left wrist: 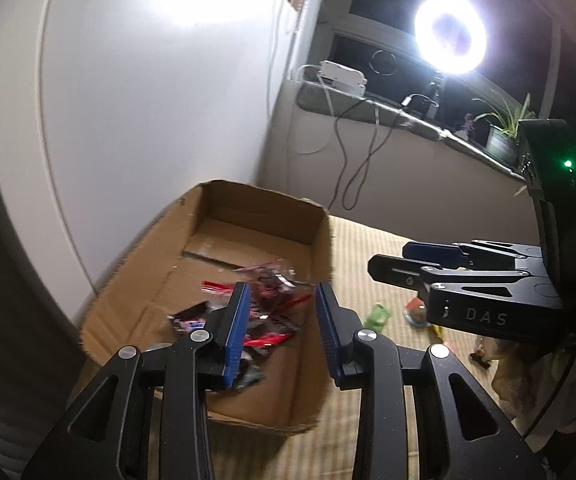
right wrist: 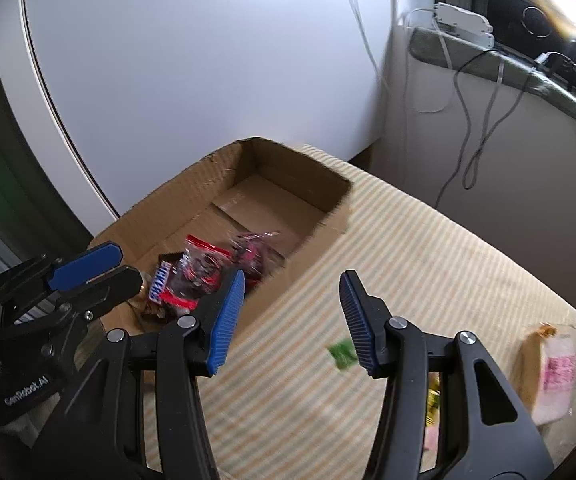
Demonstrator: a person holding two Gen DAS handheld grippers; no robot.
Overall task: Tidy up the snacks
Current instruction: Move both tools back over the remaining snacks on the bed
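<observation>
While the cardboard box (right wrist: 224,216) on the left already holds several wrappers (right wrist: 192,276), both the left gripper (left wrist: 282,320) and right gripper (right wrist: 293,316) stand part-open and empty. Just right of the box, a green packet (right wrist: 341,354) lies nearest the right gripper's fingers, with open striped cloth (right wrist: 427,248) around it.

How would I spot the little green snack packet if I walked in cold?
Find the open cardboard box on the striped cloth. Outside it, on the cloth to its right, lies the green packet, beside the right gripper. It is the only green wrapper; the wrappers in the box are red and black.
</observation>
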